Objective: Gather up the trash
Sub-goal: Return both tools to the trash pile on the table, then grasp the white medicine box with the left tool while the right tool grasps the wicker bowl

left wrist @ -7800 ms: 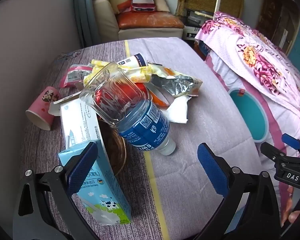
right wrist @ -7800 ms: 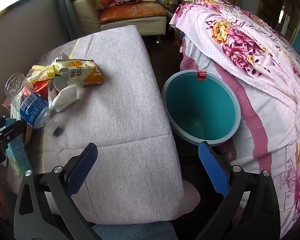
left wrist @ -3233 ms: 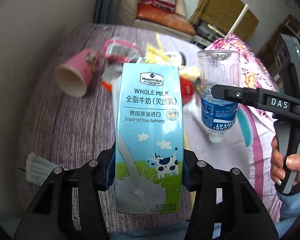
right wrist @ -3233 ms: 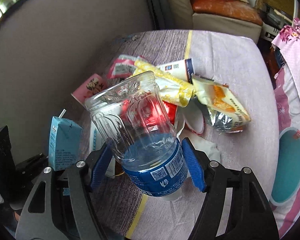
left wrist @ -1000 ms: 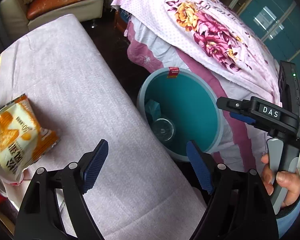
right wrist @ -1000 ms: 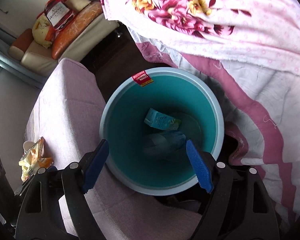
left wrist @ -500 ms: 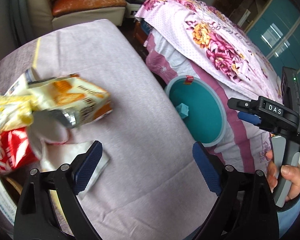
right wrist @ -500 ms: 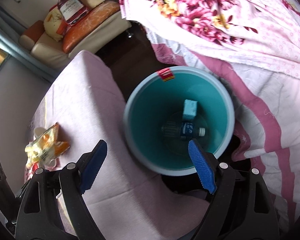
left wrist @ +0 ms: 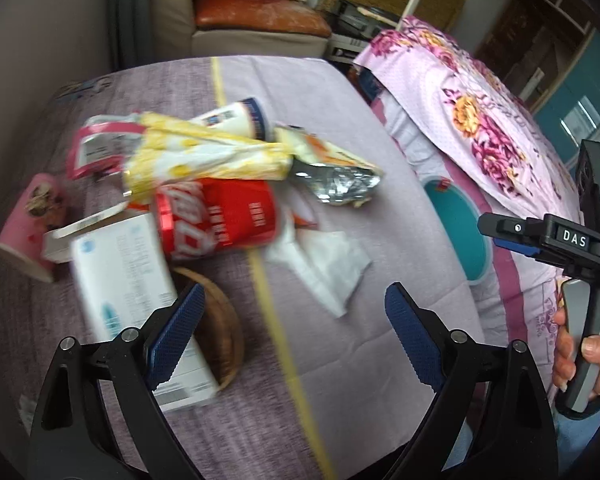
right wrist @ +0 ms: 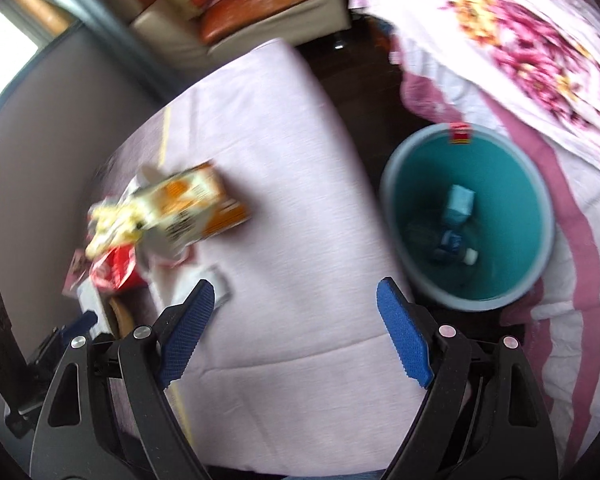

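Note:
A trash pile lies on the purple table (left wrist: 340, 92): a red cola can (left wrist: 216, 220), a yellow wrapper (left wrist: 204, 160), a foil snack bag (left wrist: 336, 176), a white carton (left wrist: 128, 280), a pink cup (left wrist: 28, 224) and a white napkin (left wrist: 328, 264). My left gripper (left wrist: 292, 332) is open and empty, above the table's near side. My right gripper (right wrist: 292, 332) is open and empty, over the table edge next to the teal bin (right wrist: 396, 184). The bin holds a milk carton (right wrist: 460, 202) and a water bottle (right wrist: 452, 246). The right gripper also shows in the left wrist view (left wrist: 548, 240).
A bed with a floral pink cover (left wrist: 480, 112) stands right of the bin (left wrist: 460, 224). A sofa (left wrist: 256, 24) sits behind the table. A brown wicker coaster (left wrist: 220, 332) lies under the white carton. A grey wall (right wrist: 52, 128) runs along the table's left.
Both grippers dropped the milk carton and the bottle into the bin and opened. The left gripper has swung left, back over the trash pile. The right gripper has moved left from over the bin.

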Tool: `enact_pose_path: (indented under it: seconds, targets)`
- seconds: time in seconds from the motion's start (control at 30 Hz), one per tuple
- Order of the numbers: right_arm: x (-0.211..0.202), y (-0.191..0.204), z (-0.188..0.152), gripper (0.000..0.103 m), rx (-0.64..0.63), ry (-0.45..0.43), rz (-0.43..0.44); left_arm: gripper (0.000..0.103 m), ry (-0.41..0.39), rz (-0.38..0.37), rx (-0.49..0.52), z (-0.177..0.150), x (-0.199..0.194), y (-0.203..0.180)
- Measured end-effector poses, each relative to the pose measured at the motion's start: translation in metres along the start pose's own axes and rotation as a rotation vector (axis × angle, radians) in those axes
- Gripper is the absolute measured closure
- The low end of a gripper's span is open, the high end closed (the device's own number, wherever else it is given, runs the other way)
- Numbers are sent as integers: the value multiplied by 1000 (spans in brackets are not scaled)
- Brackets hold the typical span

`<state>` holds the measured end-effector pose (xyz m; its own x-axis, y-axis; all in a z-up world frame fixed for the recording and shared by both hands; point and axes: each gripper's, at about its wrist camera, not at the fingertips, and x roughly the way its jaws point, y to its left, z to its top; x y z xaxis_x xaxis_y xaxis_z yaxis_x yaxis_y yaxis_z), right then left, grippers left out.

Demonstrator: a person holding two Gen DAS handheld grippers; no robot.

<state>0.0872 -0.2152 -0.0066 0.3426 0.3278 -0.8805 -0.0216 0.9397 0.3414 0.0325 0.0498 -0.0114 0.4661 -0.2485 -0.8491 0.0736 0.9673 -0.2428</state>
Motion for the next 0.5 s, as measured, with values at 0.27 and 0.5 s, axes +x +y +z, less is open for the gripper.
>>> enact_pose_path:
  seconds: [0.27, 0.5]
  targets:
    - [23, 73, -12, 24, -127, 79, 62, 11, -14, 78, -112, -23, -19, 67]
    - [44, 103, -30, 23, -145, 139, 95, 11, -1, 97, -177, -37, -11, 87]
